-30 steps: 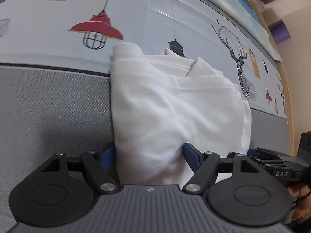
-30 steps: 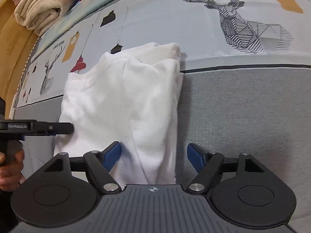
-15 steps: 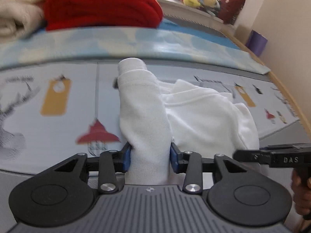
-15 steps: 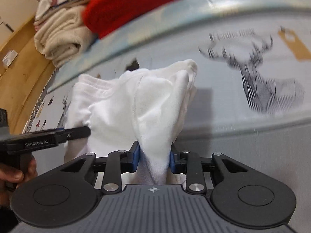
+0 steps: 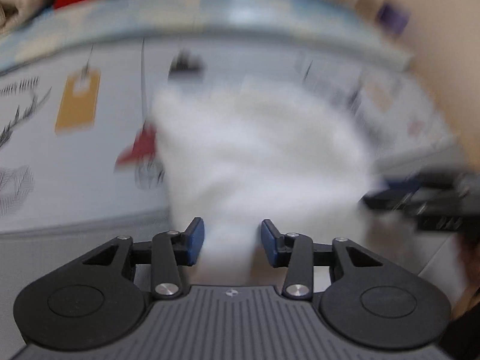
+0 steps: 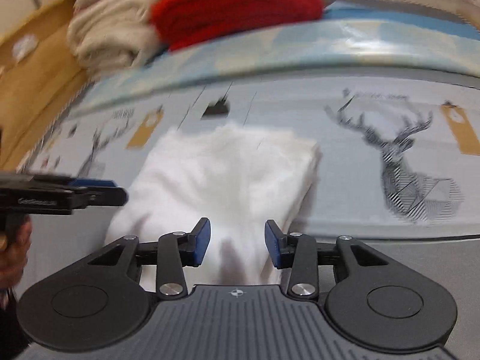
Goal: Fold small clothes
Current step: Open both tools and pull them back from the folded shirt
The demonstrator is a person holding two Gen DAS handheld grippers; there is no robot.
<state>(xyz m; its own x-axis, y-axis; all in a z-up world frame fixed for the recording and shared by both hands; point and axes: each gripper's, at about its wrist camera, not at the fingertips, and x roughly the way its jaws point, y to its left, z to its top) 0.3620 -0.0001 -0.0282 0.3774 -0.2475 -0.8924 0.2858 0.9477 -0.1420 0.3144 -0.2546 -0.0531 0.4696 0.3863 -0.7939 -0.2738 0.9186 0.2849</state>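
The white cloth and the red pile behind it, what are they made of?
The white cloth looks like soft, matte cotton knit: it sags and creases without shine. The red pile looks like thick ribbed wool or fleece, though blur leaves that unsure.

White garment (image 6: 228, 180); grey deer-print sheet (image 6: 405, 168); red, seemingly knitted, bundle (image 6: 237, 6).

White garment (image 6: 228, 177), seemingly folded, on sheet.
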